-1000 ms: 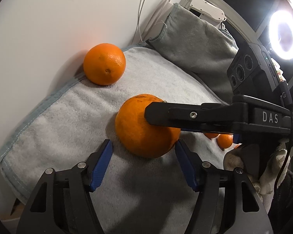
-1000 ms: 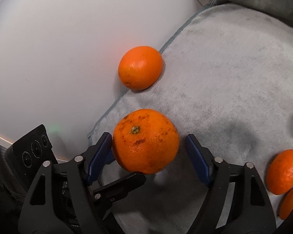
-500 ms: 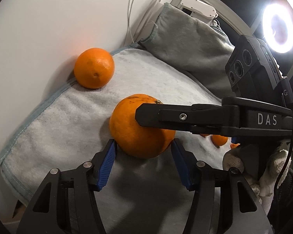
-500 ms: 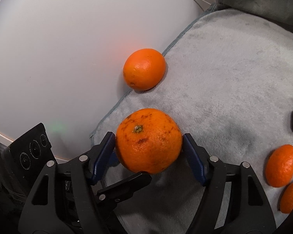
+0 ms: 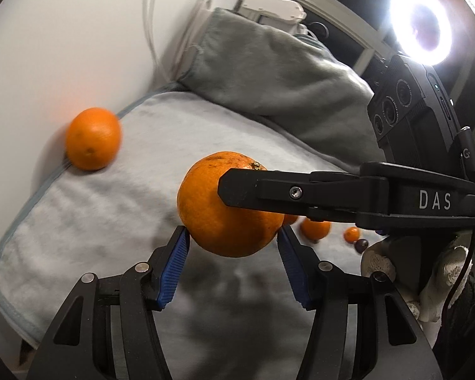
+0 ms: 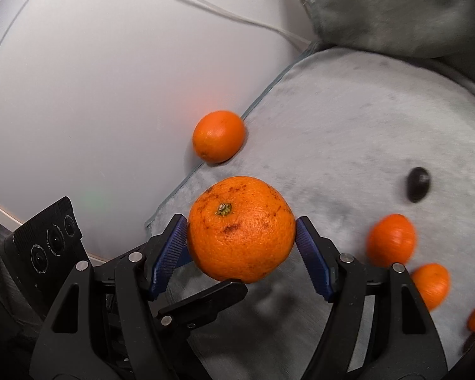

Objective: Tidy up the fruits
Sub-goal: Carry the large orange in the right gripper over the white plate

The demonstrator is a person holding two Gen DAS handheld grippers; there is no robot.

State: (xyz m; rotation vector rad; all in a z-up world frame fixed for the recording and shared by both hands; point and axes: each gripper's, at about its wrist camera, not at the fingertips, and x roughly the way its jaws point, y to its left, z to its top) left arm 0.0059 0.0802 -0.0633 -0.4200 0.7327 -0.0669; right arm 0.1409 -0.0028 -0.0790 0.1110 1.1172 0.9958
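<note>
A large speckled orange (image 6: 240,240) hangs above the grey towel (image 6: 348,126), casting a shadow on it. My right gripper (image 6: 240,243) is shut on it, a blue pad pressing each side. My left gripper (image 5: 231,243) is shut on the same orange (image 5: 224,218) lower down, crosswise to the right one. One black finger (image 5: 269,190) of the right gripper crosses the fruit's front in the left wrist view. A left finger (image 6: 205,297) shows under the fruit in the right wrist view. A second orange (image 6: 218,136) rests at the towel's edge.
Three small mandarins (image 6: 391,240) and a dark fruit (image 6: 418,183) lie on the towel to the right. The towel covers part of a white round table (image 6: 95,95) with a cable across it. A bunched grey cloth (image 5: 269,72) and a ring light (image 5: 424,28) stand behind. A gloved hand (image 5: 446,269) holds the right gripper.
Both grippers closed onto the large orange and lifted it off the towel together. The second orange now looks smaller and farther off.
</note>
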